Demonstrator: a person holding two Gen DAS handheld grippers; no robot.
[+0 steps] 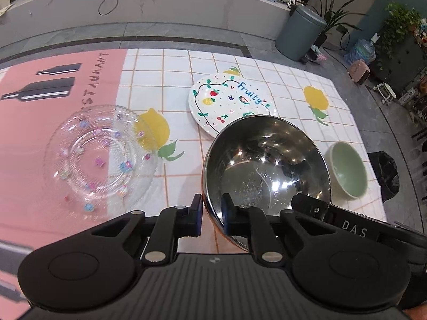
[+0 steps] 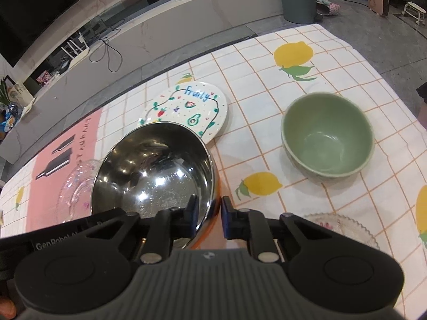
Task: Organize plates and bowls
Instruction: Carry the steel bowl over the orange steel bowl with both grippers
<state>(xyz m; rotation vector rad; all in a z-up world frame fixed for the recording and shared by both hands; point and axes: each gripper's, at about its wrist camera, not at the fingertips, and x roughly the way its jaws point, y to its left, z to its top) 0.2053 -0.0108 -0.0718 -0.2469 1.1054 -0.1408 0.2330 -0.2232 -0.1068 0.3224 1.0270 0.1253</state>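
A steel bowl with an orange outside is held over the table, in front of the white "Fruity" plate. My left gripper is shut on the steel bowl's near left rim. My right gripper is shut on the same bowl at its near right rim. A green bowl stands upright to the right; it also shows in the left wrist view. A clear glass plate with small coloured flowers lies on the left. The "Fruity" plate is partly hidden by the steel bowl.
A second clear scalloped glass dish lies near the right gripper. The tablecloth has a lemon grid and a pink panel. Beyond the far edge are the floor, a grey bin and plants.
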